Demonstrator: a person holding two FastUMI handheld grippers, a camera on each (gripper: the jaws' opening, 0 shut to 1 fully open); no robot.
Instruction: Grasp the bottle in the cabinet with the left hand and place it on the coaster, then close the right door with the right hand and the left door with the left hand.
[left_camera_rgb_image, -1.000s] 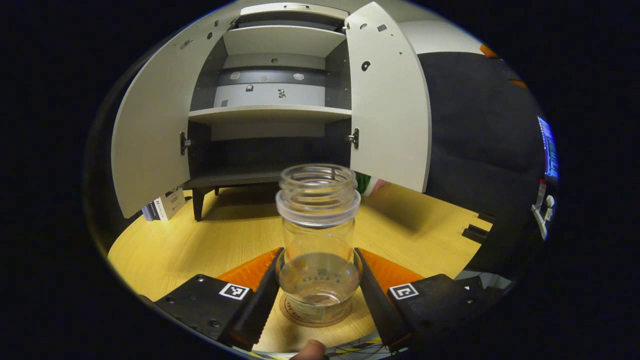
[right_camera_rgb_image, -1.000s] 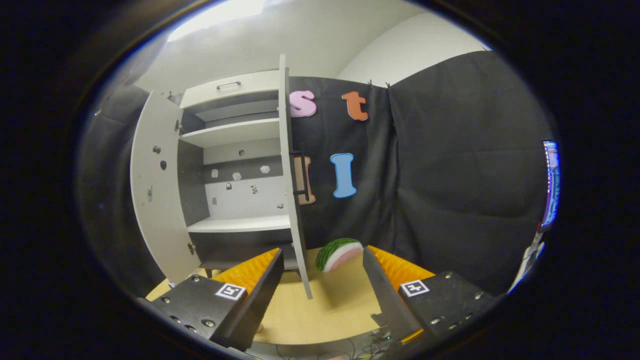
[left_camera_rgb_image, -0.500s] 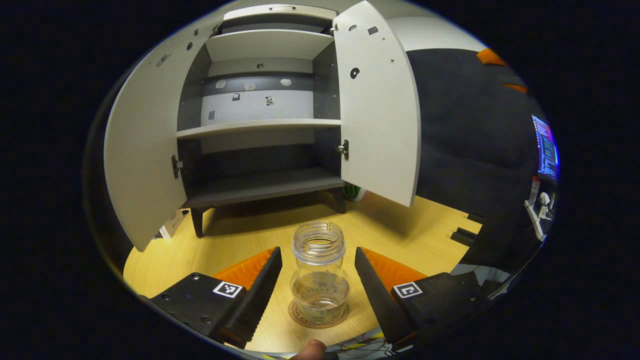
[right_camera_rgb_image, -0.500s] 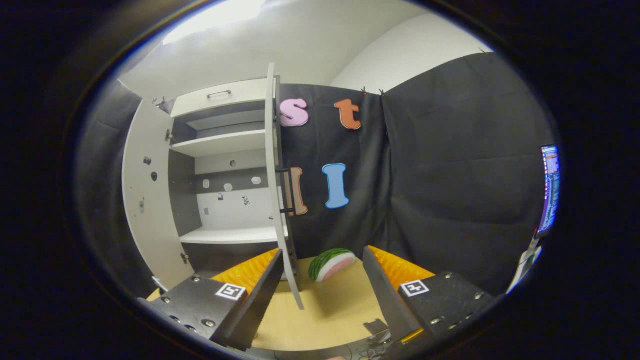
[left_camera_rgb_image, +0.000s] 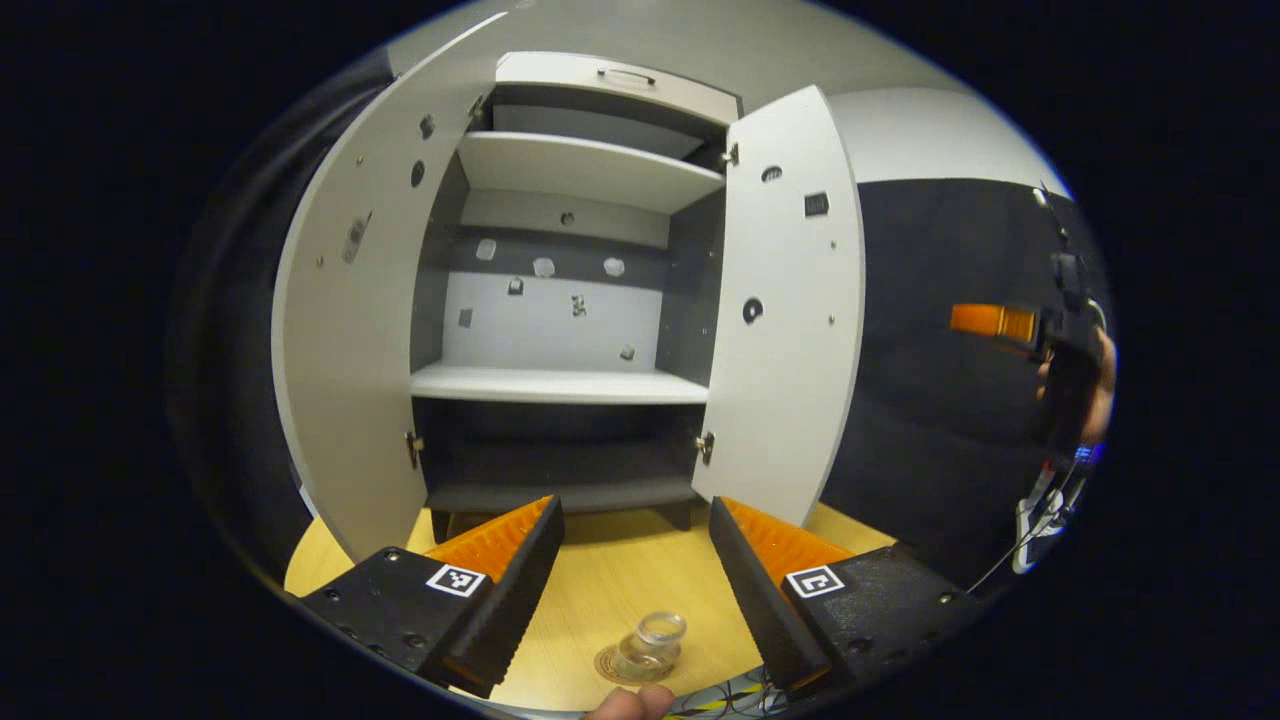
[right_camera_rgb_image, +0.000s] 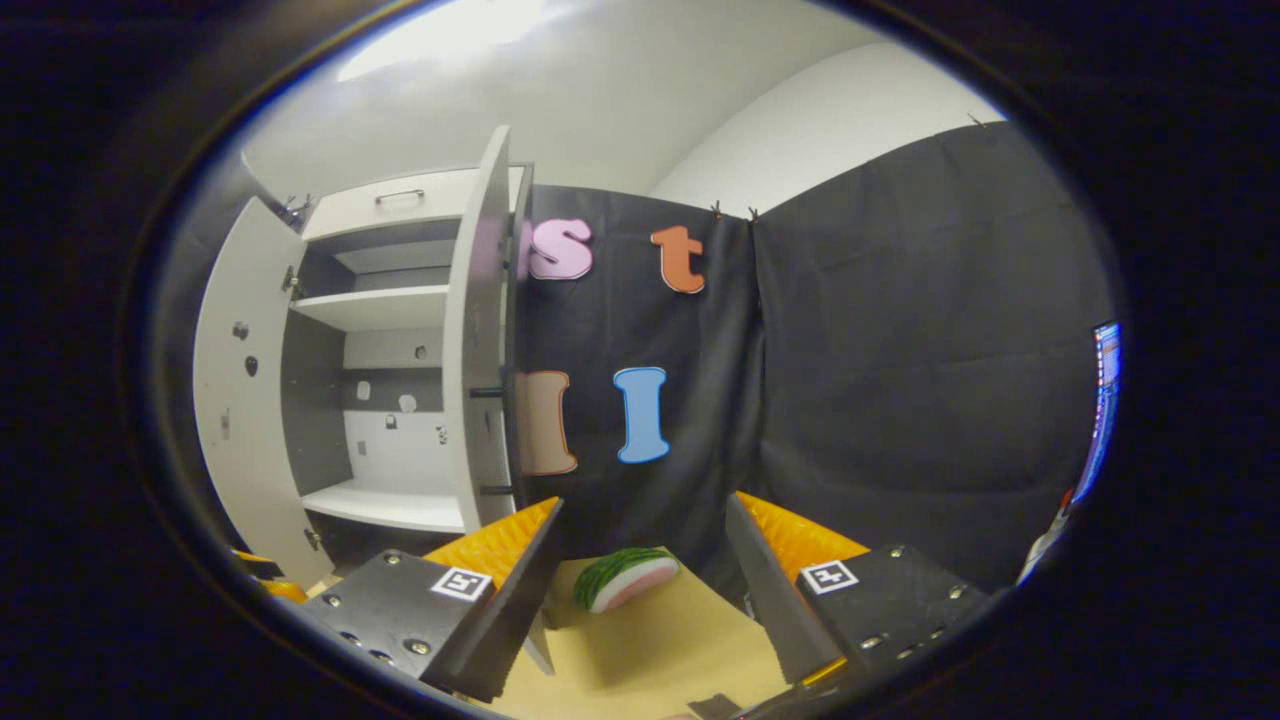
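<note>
The clear, capless bottle (left_camera_rgb_image: 652, 645) stands upright on the round brown coaster (left_camera_rgb_image: 612, 668) near the table's front edge. My left gripper (left_camera_rgb_image: 635, 570) hangs open well above and behind it, nothing between its fingers. The white cabinet (left_camera_rgb_image: 560, 300) stands ahead with both doors open: left door (left_camera_rgb_image: 365, 330), right door (left_camera_rgb_image: 790, 330). In the right gripper view my right gripper (right_camera_rgb_image: 645, 585) is open and empty, out past the right door (right_camera_rgb_image: 480, 370), which I see nearly edge-on with its dark handle (right_camera_rgb_image: 487, 392). The right gripper (left_camera_rgb_image: 1060, 350) also appears far right in the left gripper view, held by a hand.
A watermelon slice (right_camera_rgb_image: 622, 578) lies on the wooden table (right_camera_rgb_image: 650, 650) by the black cloth wall, right of the cabinet. A fingertip (left_camera_rgb_image: 630, 703) shows at the bottom of the left gripper view. A lit screen (right_camera_rgb_image: 1100, 400) is at the far right.
My left gripper has let go of the bottle and lifted away, leaving it on the coaster. My right gripper has moved rightward and up, so the right door now sits to its left.
</note>
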